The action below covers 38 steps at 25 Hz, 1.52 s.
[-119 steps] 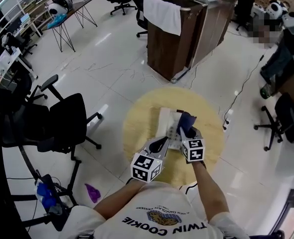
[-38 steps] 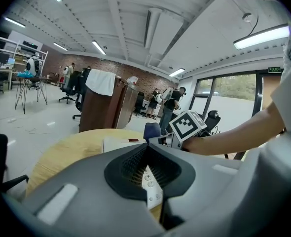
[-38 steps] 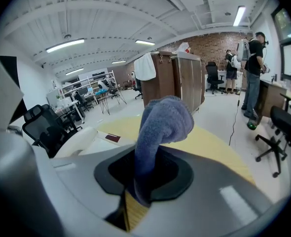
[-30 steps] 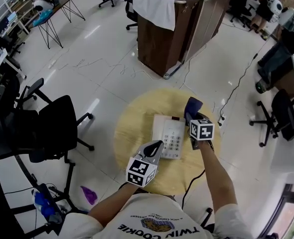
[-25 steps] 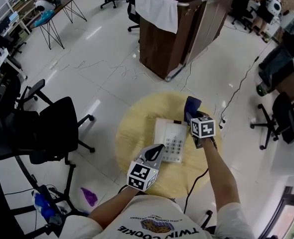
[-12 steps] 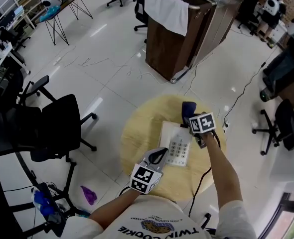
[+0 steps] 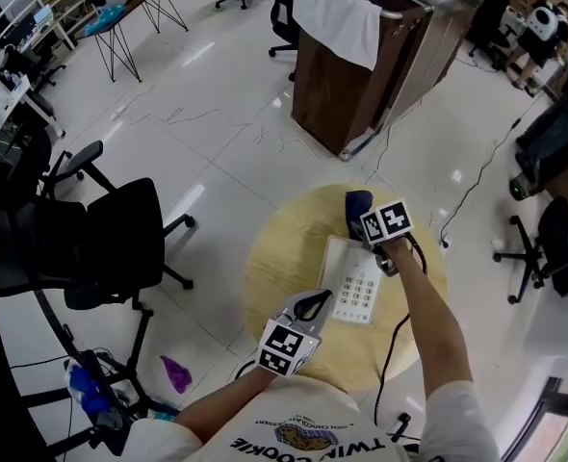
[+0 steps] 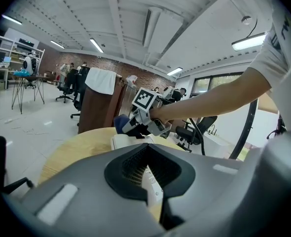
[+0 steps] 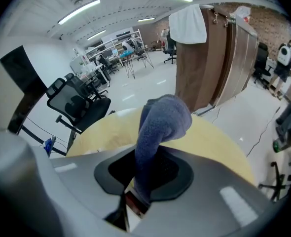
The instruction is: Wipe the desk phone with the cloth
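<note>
Blue cloth (image 9: 161, 127) pinched upright in the right claw (image 9: 144, 194)

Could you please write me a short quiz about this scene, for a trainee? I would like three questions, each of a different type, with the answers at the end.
1. True or false: the left gripper holds the cloth.
2. Choose one. The desk phone lies on: A) the round table; B) a black office chair; C) the floor.
3. Short answer: what hangs over the top edge of the brown cabinet?

Key
1. False. The right gripper is shut on it; the left one is shut and empty.
2. A
3. A white towel
</note>
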Tool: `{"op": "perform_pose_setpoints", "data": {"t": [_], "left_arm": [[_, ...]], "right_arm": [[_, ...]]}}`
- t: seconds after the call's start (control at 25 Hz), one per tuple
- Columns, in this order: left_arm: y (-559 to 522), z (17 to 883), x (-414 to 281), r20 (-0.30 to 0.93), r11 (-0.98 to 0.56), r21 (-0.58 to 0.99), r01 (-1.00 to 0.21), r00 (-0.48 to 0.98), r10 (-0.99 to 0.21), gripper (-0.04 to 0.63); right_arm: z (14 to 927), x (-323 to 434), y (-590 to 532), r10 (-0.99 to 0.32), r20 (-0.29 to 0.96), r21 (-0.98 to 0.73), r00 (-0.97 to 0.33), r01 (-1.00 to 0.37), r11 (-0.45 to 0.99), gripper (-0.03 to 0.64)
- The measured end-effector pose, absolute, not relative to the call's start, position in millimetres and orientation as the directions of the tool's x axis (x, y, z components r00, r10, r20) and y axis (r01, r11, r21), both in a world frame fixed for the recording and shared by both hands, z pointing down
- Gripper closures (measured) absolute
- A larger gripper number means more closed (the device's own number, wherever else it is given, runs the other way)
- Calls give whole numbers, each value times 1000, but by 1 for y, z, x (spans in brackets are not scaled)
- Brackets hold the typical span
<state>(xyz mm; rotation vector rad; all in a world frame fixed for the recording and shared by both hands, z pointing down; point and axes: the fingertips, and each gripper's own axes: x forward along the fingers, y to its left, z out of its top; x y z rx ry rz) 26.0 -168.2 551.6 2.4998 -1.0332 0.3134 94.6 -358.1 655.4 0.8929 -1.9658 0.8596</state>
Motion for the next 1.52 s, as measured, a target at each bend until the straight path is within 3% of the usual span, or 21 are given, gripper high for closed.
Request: {"op": "perform_pose_setpoints", "data": {"t": [0.56, 0.92, 1.2, 1.52], "left_arm": [[-162, 554, 18, 345, -637, 306, -707, 707, -618, 603], [-162, 558, -3, 344, -623, 312, -717, 696, -630, 603], [-158, 558, -9, 343, -630, 318, -709, 705, -621, 603], [-145, 554, -9, 335, -647, 320, -692, 721, -606, 603]], "right_arm": [[653, 20, -363, -126, 905, -238, -407, -729, 642, 551], [673, -26, -345, -18, 946, -206, -323, -644, 737, 551], [644, -61, -347, -72, 934, -171, -350, -616, 769, 551], [674, -45, -326, -45, 982, -80, -184, -619, 781, 551]]}}
